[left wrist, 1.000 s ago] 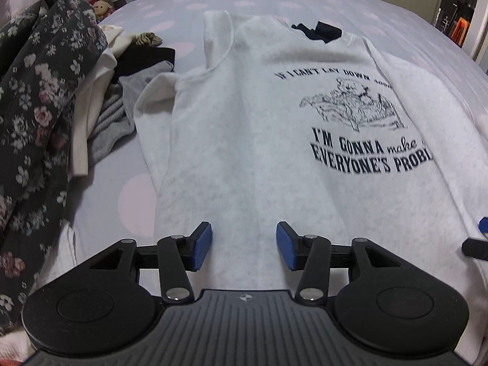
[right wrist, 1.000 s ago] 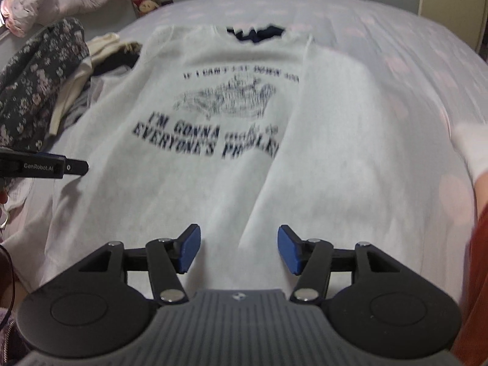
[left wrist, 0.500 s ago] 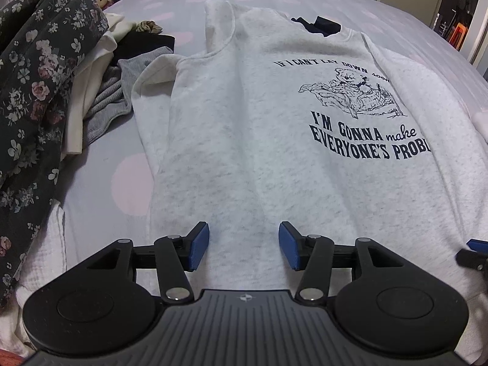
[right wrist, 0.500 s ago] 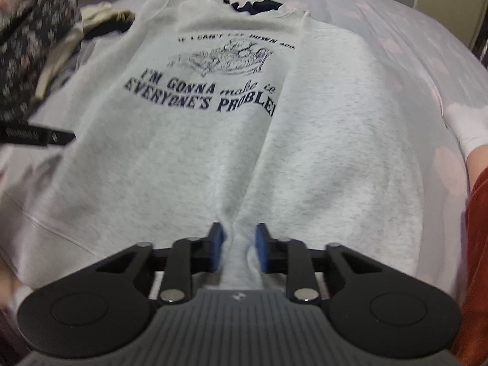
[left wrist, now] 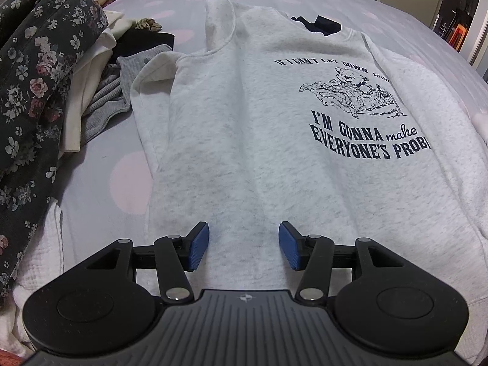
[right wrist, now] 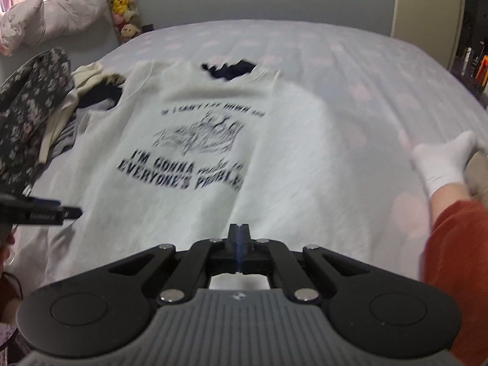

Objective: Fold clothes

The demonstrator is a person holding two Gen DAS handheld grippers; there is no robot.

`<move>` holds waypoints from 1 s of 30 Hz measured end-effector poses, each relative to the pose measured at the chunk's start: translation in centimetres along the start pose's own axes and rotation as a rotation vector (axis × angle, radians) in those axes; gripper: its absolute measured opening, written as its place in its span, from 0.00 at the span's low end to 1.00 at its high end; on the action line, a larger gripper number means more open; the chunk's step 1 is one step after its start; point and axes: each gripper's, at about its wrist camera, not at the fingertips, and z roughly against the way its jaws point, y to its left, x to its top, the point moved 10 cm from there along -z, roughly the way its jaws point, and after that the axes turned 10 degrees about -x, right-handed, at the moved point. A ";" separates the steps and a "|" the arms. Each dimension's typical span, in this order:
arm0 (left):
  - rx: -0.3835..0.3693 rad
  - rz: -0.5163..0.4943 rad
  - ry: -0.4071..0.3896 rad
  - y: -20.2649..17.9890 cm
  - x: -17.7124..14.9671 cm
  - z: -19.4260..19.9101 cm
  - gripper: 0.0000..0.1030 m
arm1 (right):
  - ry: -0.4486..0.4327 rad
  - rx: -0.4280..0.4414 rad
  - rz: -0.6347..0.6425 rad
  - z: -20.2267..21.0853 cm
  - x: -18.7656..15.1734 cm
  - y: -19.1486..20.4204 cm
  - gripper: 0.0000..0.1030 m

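My right gripper has its pads pressed flat together at the near hem of the sweatshirt; its own camera shows pale cloth behind the fingers, but I cannot tell whether any fabric is pinched between them. My left gripper stands about half open over the sweatshirt's hem near the bed's near edge, pads apart with cloth beneath them and nothing held.

The sweatshirt lies front up along the middle of the bed, collar toward the far edge. Only the left view shows its sleeve folded in along the side, and the sharp print. Only the right view, blurred, shows a white sock, an orange trouser leg, and plush toys. Both show the clothes heap at the bed's left edge.
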 end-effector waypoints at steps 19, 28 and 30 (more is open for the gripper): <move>0.002 -0.013 0.004 0.0 -0.2 -0.1 0.48 | 0.112 0.065 0.075 -1.1 -5.3 4.4 0.43; 0.012 -0.024 0.003 -0.2 -0.4 -0.2 0.49 | 0.135 0.015 -0.030 -1.2 -6.2 1.2 0.42; 0.014 -0.026 0.003 -0.2 -0.4 -0.2 0.49 | 0.167 0.036 -0.028 -1.7 -6.9 1.9 0.43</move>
